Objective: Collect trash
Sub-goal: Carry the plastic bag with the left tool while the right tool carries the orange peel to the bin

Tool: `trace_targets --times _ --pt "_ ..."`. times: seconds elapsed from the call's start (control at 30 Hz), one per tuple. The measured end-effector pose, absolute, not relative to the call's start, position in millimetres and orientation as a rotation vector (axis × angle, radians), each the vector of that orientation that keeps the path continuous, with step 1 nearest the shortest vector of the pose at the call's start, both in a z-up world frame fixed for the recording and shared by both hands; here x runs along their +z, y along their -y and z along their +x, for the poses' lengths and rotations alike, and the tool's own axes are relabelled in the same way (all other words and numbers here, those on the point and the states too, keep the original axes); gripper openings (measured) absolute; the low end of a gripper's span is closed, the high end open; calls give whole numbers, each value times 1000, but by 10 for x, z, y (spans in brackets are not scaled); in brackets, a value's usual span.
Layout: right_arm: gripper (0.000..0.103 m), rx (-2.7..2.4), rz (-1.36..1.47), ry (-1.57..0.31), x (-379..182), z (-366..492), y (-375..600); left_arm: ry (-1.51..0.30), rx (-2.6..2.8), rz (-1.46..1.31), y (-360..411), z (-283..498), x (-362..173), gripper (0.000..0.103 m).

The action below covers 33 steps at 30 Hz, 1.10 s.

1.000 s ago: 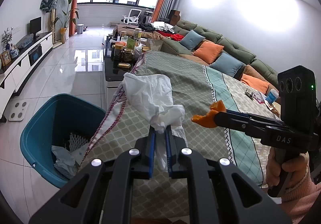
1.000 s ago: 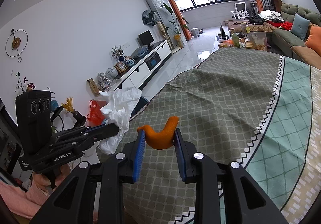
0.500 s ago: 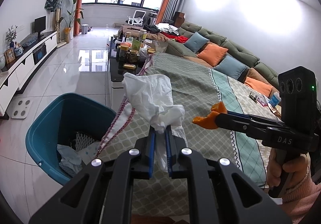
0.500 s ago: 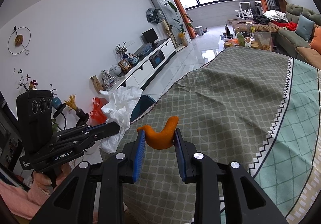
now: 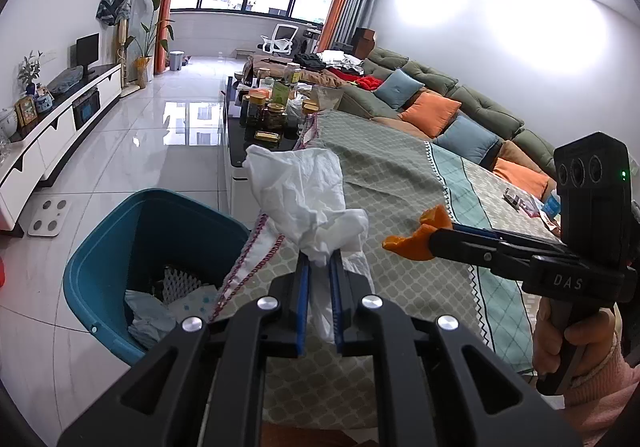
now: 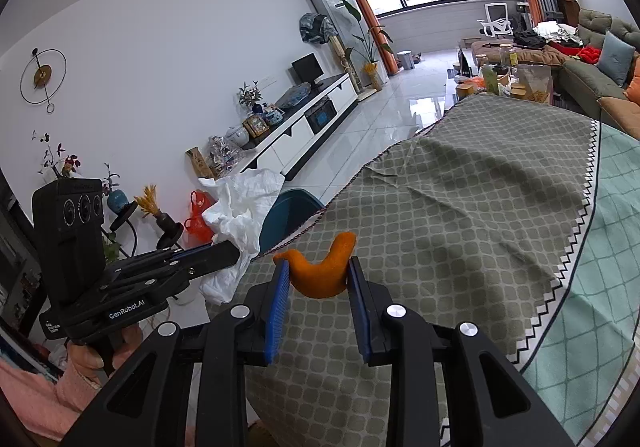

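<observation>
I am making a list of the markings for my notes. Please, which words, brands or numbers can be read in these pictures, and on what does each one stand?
"DAS": on the black body of the right gripper.
"GenRobot.AI": on the black body of the left gripper.
Small white print beside "GenRobot.AI": too small to read.
Labels on the jars on the coffee table: blurred, unreadable.

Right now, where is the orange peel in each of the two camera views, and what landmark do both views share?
Left wrist view: the orange peel is right of centre, clamped at the tip of the right gripper, over the tablecloth.
Right wrist view: the orange peel is at lower centre, between the near blue pads.
Shared landmark: the white office chair by the window.
</observation>
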State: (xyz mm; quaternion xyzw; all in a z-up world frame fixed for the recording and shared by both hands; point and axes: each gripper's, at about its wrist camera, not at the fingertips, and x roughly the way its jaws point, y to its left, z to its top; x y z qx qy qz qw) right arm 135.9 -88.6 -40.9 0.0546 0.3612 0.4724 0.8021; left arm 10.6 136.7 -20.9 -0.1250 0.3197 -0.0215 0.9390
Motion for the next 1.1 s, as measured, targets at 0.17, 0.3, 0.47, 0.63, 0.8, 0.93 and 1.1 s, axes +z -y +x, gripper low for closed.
trace_targets --times 0.17,0.3,0.47,0.63,0.8,0.93,1.1 --pt "30 1023 110 -776 -400 1350 824 -653 -34 -255 -1417 103 -208 11" --pt "30 1033 106 -778 -391 1358 763 -652 -27 -254 -1473 100 -216 11" --pt "30 1041 102 -778 -390 1352 708 -651 -18 -254 -1504 92 -212 11" --pt "30 1048 101 -781 -396 1362 675 -648 -9 -257 -1536 79 -208 11" --pt "30 1055 98 -783 -394 1381 630 -647 -2 -260 -1571 69 -204 11" --pt "30 1062 94 -783 -391 1378 601 -644 2 -261 -1589 63 -192 11" --pt "30 1068 90 -786 -396 1380 559 -643 11 -263 -1632 53 -192 11"
